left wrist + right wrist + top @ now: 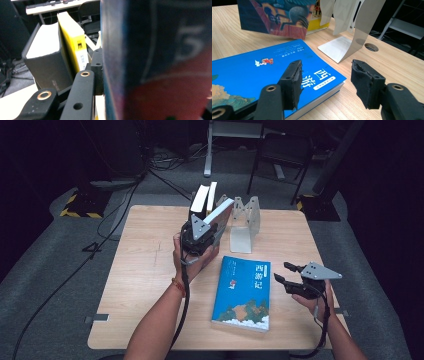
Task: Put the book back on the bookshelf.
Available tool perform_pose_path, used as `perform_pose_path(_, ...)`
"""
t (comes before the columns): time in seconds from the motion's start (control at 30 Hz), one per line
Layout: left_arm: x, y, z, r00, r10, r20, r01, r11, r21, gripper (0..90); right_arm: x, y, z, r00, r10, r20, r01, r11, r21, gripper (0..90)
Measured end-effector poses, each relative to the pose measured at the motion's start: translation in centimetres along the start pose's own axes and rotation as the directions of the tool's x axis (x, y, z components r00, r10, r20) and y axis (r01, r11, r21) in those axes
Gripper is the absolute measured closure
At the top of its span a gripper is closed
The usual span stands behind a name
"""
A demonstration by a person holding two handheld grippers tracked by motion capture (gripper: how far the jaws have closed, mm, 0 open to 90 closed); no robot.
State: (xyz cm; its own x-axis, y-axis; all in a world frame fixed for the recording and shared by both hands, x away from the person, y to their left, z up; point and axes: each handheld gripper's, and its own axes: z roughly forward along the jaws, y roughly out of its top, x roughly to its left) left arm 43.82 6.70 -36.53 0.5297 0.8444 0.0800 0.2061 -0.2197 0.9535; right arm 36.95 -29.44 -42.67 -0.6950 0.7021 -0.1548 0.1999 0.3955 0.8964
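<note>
My left gripper (207, 232) is shut on a book with a red and blue cover (220, 214), which it holds tilted just above the table's far side. In the left gripper view that book (155, 62) stands close against the left jaw's pad. Behind it two books stand upright: a yellow one (73, 43) and a grey-black one (46, 60), the same upright pair (205, 199) at the back of the table. A blue book (242, 292) lies flat in front. My right gripper (281, 271) hovers open at its right edge, and nothing sits between the pads (293, 81).
A bent metal bookend (245, 222) stands right of the upright books, its base plate (335, 50) flat on the wooden table (145, 270). A round cable hole (371, 47) lies beyond it. Cables, a chair and stands are on the floor behind.
</note>
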Motion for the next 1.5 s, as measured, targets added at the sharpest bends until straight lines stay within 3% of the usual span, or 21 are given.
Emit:
perform_pose_path(0.03,0.0,-0.5,0.7,0.9997,-0.019,-0.013,0.019,0.9998,-0.009,73.0,0.0,0.0,0.1,1.0,-0.003,0.002,0.003,1.0,0.0,42.9)
perform_pose_path(0.2,-0.6,-0.6,1.5,0.999,-0.017,-0.042,0.016,0.9997,-0.019,73.1,0.1,0.0,0.1,0.9999,-0.014,0.004,0.014,1.0,0.005,42.8)
perform_pose_path(0.33,-0.9,-0.5,2.4,0.9962,-0.072,-0.049,0.07,0.9967,-0.042,73.1,0.0,-0.1,0.2,0.9999,-0.015,0.002,0.015,1.0,0.011,42.7)
perform_pose_path(0.53,-1.5,-0.9,4.0,0.9907,-0.107,-0.084,0.1,0.9914,-0.084,73.0,0.1,-0.1,0.2,0.9997,-0.026,0.0,0.026,1.0,0.012,42.6)
perform_pose_path(0.77,-1.9,-0.5,5.6,0.9895,-0.12,-0.081,0.112,0.9894,-0.093,73.0,0.0,-0.3,0.3,0.9995,-0.031,-0.001,0.031,0.999,0.022,42.4)
perform_pose_path(1.0,-1.9,0.6,7.6,0.9851,-0.124,-0.119,0.115,0.99,-0.082,72.8,0.1,-0.3,0.3,0.9989,-0.046,-0.012,0.046,0.999,0.026,42.4)
perform_pose_path(1.13,-1.9,0.2,7.6,0.9822,-0.149,-0.114,0.14,0.9864,-0.086,71.3,0.0,-0.4,0.3,0.9989,-0.044,-0.012,0.045,0.999,0.027,42.3)
perform_pose_path(1.4,-0.9,-1.1,5.9,0.9869,-0.149,-0.063,0.144,0.9863,-0.081,69.7,0.2,-0.5,0.3,0.9987,-0.048,-0.019,0.049,0.998,0.038,42.0)
perform_pose_path(1.43,-0.7,-1.2,5.7,0.9879,-0.146,-0.051,0.142,0.9867,-0.08,68.9,0.3,-0.4,0.4,0.9984,-0.053,-0.018,0.054,0.998,0.038,41.9)
perform_pose_path(1.5,-0.7,-1.5,5.2,0.9937,-0.103,-0.043,0.1,0.9925,-0.071,68.5,0.4,-0.4,0.4,0.9984,-0.052,-0.022,0.053,0.998,0.041,41.9)
